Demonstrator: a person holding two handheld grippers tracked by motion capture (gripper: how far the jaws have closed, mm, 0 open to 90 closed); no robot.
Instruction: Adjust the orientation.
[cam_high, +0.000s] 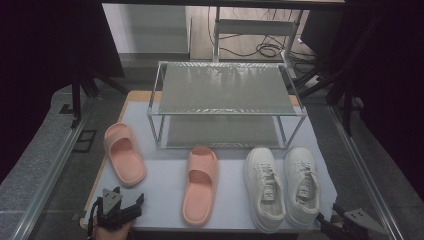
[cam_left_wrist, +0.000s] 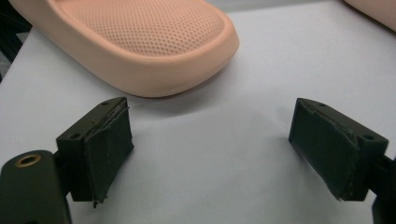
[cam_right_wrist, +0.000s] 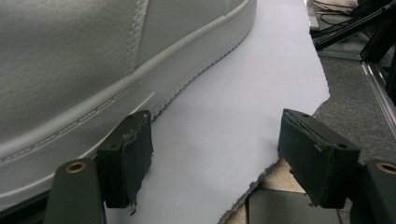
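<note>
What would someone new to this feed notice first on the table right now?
Probably the footwear lined up in front of the empty metal rack: two pink slides, one at the left and one in the middle, and a pair of white sneakers at the right. Next, the open left claw facing the left slide's end, and the open right claw beside a sneaker's sole.

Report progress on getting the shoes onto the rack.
Done: nothing; the rack has both shelves bare. In hand: nothing; the left gripper is open near the heel of the left slipper, the right gripper open beside the right sneaker. Left: both slippers and both sneakers are on the table.
</note>
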